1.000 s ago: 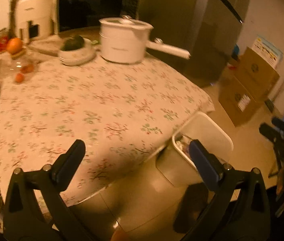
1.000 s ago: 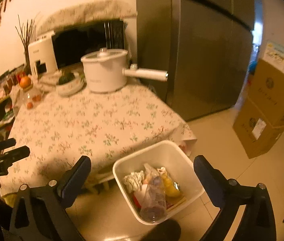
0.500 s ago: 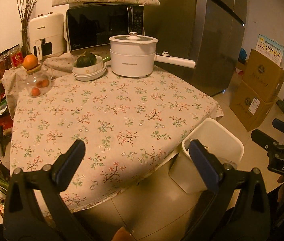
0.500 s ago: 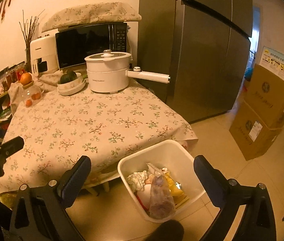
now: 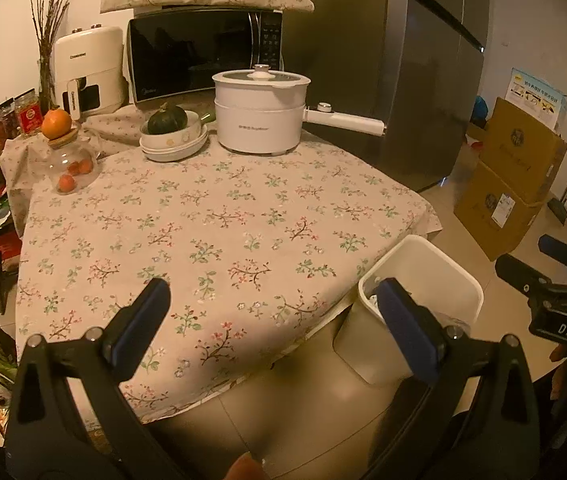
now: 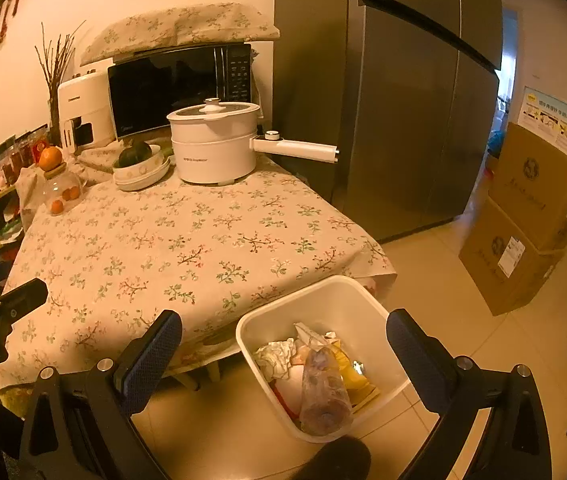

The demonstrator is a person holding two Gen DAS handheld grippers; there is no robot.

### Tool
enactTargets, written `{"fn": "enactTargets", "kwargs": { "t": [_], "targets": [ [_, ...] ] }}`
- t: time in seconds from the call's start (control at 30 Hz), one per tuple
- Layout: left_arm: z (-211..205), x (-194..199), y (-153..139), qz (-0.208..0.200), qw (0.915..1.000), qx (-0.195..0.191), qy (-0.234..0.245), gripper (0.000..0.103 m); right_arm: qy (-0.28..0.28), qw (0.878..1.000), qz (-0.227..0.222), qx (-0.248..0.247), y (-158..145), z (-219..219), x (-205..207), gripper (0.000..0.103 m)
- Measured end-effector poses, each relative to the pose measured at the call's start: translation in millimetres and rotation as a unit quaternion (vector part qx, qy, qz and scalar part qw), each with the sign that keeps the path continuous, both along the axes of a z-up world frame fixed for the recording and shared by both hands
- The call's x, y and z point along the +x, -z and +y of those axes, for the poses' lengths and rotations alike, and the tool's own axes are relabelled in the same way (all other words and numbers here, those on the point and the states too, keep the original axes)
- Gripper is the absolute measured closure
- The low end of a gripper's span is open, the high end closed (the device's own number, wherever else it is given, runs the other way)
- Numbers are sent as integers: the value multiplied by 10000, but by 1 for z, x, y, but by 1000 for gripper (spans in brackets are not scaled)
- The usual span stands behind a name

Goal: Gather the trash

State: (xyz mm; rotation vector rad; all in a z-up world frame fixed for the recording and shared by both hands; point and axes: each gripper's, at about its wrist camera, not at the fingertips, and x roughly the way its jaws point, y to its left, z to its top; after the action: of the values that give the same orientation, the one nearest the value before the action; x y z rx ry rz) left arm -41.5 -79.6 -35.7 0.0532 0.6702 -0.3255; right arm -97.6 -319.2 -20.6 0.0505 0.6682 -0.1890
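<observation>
Below right gripper (image 6: 283,356), jaws wide: trash bin (image 6: 363,300), filled.

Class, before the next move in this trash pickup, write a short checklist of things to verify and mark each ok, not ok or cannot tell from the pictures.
1. Left gripper open and empty: ok.
2. Right gripper open and empty: ok.
3. White bin upright on the floor beside the table: ok.
4. Trash inside the bin, including a plastic bottle and crumpled paper: ok.
5. No loose trash on the tablecloth: ok, none visible.
6. Floor under the table free of trash: cannot tell, hidden.
</observation>
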Motion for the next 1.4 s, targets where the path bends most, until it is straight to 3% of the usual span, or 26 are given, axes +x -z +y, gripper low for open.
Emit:
{"fn": "enactTargets", "kwargs": {
  "t": [0.53,1.4],
  "targets": [
    [-3,-5,-3,-315,9995,-61,-33,0,44,9990,-403,-160,-12,2,-7,0],
    [-7,-5,-2,-120,9996,-245,76,0,-29,9991,-355,-207,-12,2,-5,0]
  ]
}}
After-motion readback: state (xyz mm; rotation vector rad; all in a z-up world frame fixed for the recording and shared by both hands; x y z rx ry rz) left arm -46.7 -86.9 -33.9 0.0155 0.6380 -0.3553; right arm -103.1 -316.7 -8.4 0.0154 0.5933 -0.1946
